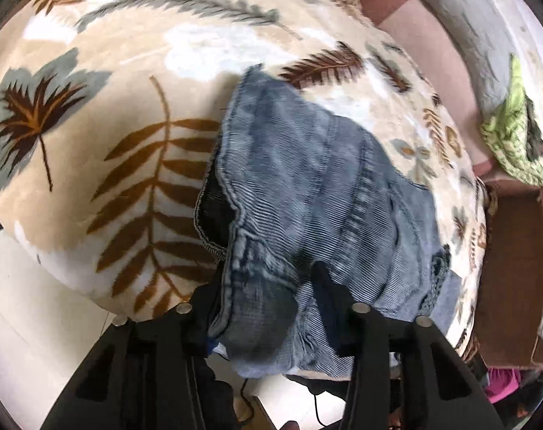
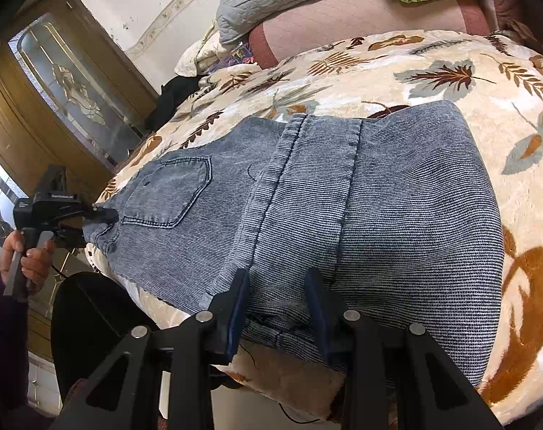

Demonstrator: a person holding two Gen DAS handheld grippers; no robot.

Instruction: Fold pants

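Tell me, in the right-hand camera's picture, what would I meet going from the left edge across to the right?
A hand holding the left gripper → the blue jeans, its back pocket first → the leaf-patterned blanket.

The left wrist camera looks steeply down, close over the waist end of the pants [image 1: 307, 193] on the leaf-print blanket [image 1: 92, 136]. The right wrist camera sits low at the bed's near edge, tilted less steeply, facing the headboard at 12 o'clock. Both views share the pants and blanket.
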